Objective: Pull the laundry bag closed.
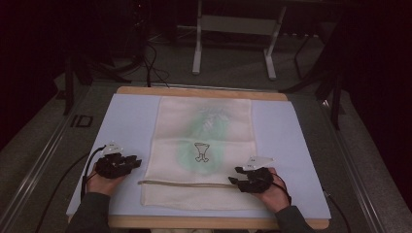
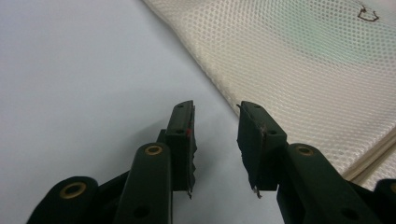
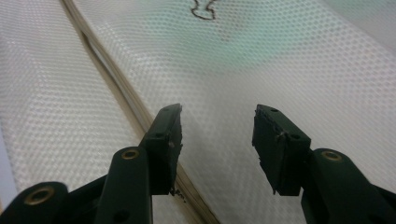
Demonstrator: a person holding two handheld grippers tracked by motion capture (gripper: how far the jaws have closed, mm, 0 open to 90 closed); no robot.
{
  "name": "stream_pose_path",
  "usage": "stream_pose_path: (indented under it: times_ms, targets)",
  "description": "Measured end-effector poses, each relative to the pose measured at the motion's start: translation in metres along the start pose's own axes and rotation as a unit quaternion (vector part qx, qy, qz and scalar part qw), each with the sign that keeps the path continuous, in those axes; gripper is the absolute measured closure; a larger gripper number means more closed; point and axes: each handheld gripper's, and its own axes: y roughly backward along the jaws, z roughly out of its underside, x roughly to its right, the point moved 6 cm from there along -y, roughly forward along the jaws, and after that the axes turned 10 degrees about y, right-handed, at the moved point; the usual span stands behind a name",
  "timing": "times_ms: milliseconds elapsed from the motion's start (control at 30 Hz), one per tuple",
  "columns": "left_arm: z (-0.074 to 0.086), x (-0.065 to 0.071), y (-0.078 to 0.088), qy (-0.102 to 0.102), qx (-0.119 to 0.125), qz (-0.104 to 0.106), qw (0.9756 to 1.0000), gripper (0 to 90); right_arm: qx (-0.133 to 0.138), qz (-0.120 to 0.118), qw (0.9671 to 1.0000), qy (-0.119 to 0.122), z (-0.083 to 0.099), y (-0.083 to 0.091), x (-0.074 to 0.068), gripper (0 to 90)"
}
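Item: one cream mesh laundry bag [image 1: 204, 145], lying flat along the middle of the counter [image 1: 131, 121], its near end toward me. Fine honeycomb weave, see-through; a pale green garment shows through the middle and far half, with a small black outline print. A beige zipper band [image 1: 184, 183] runs straight across the bag near its near end.

My left fingers [image 1: 137, 162]: spread well apart, holding nothing, over bare counter just beside the bag's left edge.

My right fingers [image 1: 234, 175]: spread wide, holding nothing, over the mesh at the right end of the zipper band; in the right gripper view the band passes under the left-hand finger [image 3: 163, 140].

Surface: pale blue-white sheet over a wooden board, wood edge visible at near and far sides.

Room: grey carpet floor [image 1: 233, 73], black cables trailing from both sides, a white metal stand [image 1: 233, 29] beyond the counter, dark surroundings.
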Motion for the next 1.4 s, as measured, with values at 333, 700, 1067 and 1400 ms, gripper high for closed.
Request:
stream_pose_path:
  times_ms: [333, 700, 1067, 1400]
  targets:
    - [0.001, 0.006, -0.002, -0.014, -0.010, 0.019, 0.9997, 77.7, 0.009, -0.017, 0.9996, 0.019, -0.017, -0.009, -0.010, 51.0]
    - [0.003, 0.009, -0.005, -0.032, -0.026, 0.020, 0.9990, 89.8, 0.009, -0.028, 0.9989, 0.038, -0.029, -0.019, -0.018, 51.0]
    - [0.003, 0.008, -0.004, -0.033, -0.024, 0.013, 0.9991, 88.7, 0.008, -0.050, 0.9967, 0.063, -0.046, -0.035, -0.033, 51.5]
    - [0.003, 0.007, -0.003, -0.031, -0.022, 0.014, 0.9992, 86.9, 0.010, -0.064, 0.9944, 0.084, -0.059, -0.046, -0.043, 52.2]
